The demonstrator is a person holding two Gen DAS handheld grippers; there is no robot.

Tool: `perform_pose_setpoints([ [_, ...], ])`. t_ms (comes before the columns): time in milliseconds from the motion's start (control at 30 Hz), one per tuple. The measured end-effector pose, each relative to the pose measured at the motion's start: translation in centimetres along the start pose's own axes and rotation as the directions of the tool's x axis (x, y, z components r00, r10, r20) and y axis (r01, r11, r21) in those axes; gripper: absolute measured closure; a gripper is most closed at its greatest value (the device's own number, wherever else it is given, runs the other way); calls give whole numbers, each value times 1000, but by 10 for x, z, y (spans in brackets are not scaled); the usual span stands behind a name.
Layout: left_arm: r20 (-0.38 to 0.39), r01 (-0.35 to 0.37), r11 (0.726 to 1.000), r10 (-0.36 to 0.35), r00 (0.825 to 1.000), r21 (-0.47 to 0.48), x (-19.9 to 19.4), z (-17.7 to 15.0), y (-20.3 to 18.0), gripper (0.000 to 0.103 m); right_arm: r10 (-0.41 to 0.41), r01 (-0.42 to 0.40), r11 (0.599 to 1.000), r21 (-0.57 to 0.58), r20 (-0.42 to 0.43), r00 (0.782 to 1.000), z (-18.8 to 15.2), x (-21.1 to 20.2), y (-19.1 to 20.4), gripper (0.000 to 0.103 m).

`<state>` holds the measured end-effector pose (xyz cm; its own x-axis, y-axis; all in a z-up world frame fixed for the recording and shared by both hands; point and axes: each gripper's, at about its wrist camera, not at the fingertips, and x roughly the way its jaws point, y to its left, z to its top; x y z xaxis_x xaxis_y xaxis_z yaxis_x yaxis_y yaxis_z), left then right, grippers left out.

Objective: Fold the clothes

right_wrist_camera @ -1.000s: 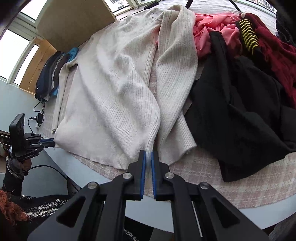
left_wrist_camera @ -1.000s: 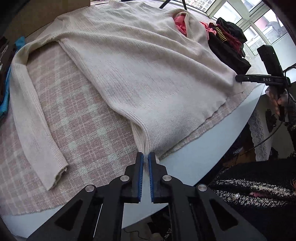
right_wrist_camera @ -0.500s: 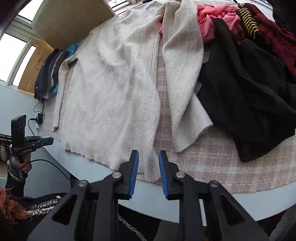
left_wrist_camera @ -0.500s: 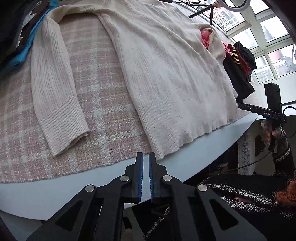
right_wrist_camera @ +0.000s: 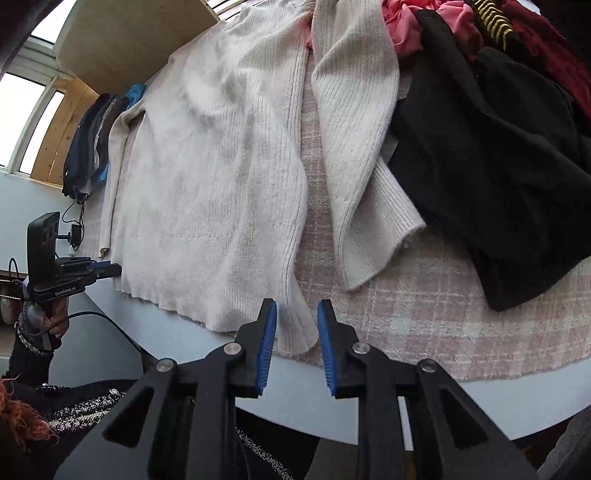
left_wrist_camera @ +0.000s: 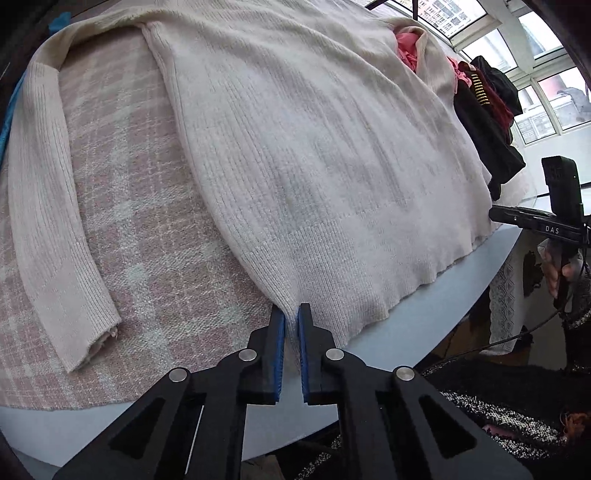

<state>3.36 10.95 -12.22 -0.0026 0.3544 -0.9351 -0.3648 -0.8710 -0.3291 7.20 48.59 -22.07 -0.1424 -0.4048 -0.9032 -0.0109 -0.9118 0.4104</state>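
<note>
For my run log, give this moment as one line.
left tongs: shut on sweater hem corner | right tongs: open around opposite corner

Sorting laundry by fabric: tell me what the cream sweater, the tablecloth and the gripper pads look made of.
Sweater: soft ribbed knit, likely wool or acrylic; vertical ribs, fuzzy matte surface.
Tablecloth: coarse woven tweed-like fabric; pink and white plaid, nubby weave.
Right gripper pads: blue, finely ridged, probably rubber or plastic.

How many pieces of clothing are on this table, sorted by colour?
Cream: 1, the sweater
Black: 1, the black garment
Pink: 1, the pink garment
Dark red: 1, the dark red garment
Total: 4 counted; the dark pile of clothes at the far end is too bunched to count.
</note>
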Motion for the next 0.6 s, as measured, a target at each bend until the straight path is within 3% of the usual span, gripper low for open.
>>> perform_pose_setpoints([
  [67,33,10,1000,-10,999,-4,-18,-1,3,97,8,-8,1000,-10,11,1000,1,-5,2,77],
  [167,82,25,1000,-24,996,-9,-44,-4,8,97,25,-24,999,-21,20,999,2,-4,5,62],
  [267,85,-8,1000,9,996,-9,-55,-1,14,97,45,-45,999,-30,9,999,2,5,9,61],
  [500,25,-13,1000,13,1000,8,-34,-5,19,97,108,-110,992,-64,-27,994,2,23,30,62],
  [600,15,-10,1000,9,1000,18,-28,-6,19,97,8,-13,992,-127,-42,999,0,31,36,63],
])
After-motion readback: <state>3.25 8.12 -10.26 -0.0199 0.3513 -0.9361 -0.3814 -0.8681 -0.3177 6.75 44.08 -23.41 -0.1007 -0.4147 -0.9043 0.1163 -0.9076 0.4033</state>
